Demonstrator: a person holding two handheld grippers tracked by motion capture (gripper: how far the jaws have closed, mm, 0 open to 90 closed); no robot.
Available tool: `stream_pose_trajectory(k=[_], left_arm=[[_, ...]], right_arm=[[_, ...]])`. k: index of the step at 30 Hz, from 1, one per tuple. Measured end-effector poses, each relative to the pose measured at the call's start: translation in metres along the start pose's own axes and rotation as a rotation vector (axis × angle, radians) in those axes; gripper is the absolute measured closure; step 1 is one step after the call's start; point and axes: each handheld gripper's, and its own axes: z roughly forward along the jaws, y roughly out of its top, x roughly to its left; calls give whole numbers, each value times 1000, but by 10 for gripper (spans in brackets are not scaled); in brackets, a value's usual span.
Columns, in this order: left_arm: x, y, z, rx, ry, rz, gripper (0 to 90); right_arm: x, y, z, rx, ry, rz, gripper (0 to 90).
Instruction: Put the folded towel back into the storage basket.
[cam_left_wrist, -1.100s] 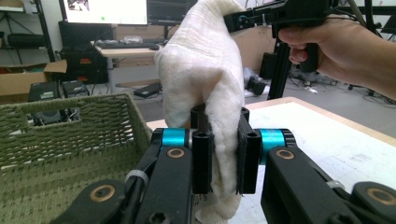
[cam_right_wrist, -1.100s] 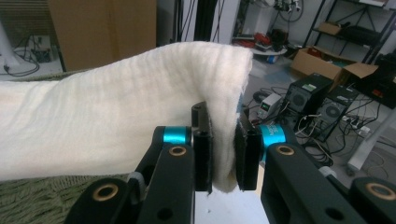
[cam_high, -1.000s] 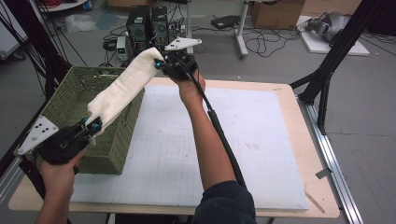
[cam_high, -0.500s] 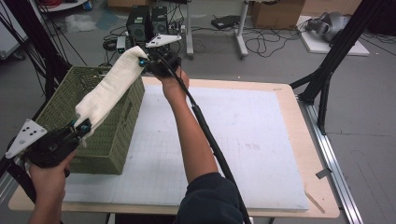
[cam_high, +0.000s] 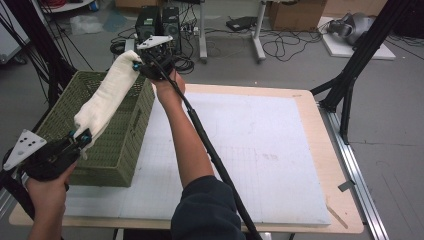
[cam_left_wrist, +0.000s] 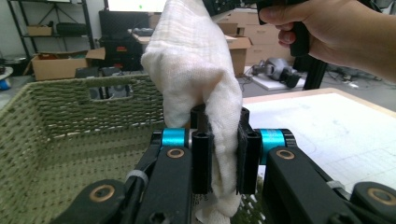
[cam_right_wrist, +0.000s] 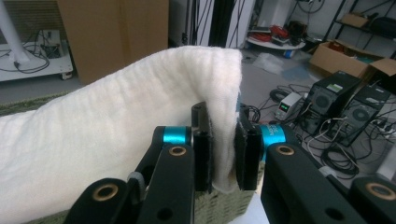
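A white folded cloth (cam_high: 107, 95) stretches in the air over a green woven basket (cam_high: 60, 117) at the table's left side. My left gripper (cam_high: 80, 137) is shut on the cloth's near end, low at the basket's front. My right gripper (cam_high: 137, 65) is shut on the far end, above the basket's back right corner. In the left gripper view the cloth (cam_left_wrist: 196, 70) rises from between the jaws of my left gripper (cam_left_wrist: 223, 154), with the basket's inside (cam_left_wrist: 70, 154) behind it. The right gripper view has the cloth (cam_right_wrist: 102, 135) pinched in my right gripper (cam_right_wrist: 224, 154) and running off to the left.
A white mat (cam_high: 260, 150) covers the wooden table (cam_high: 345, 200) to the right of the basket. The right gripper's black cable (cam_high: 210, 150) trails along the forearm. Computers (cam_high: 157, 22) and cables lie on the floor behind the table. A black frame leg (cam_high: 350, 75) stands at the right.
Both grippers have carried the stretched cloth leftward and farther back, from over the basket's right rim to above its inside. Both stay shut on it.
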Motion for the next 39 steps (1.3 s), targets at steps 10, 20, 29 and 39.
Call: stream_pose_trajectory(k=[10, 20, 29, 39], left_arm=[[6, -4, -4, 11, 13, -12, 798], [15, -8, -8, 34, 43, -32, 793], [23, -13, 0, 130, 112, -142, 385], [27, -5, -11, 91, 119, -175, 324]], right_arm=[[9, 0, 26, 18, 16, 18, 803], [21, 0, 55, 31, 31, 19, 803], [33, -8, 86, 68, -60, 84, 452], [31, -12, 72, 37, -81, 134, 344]])
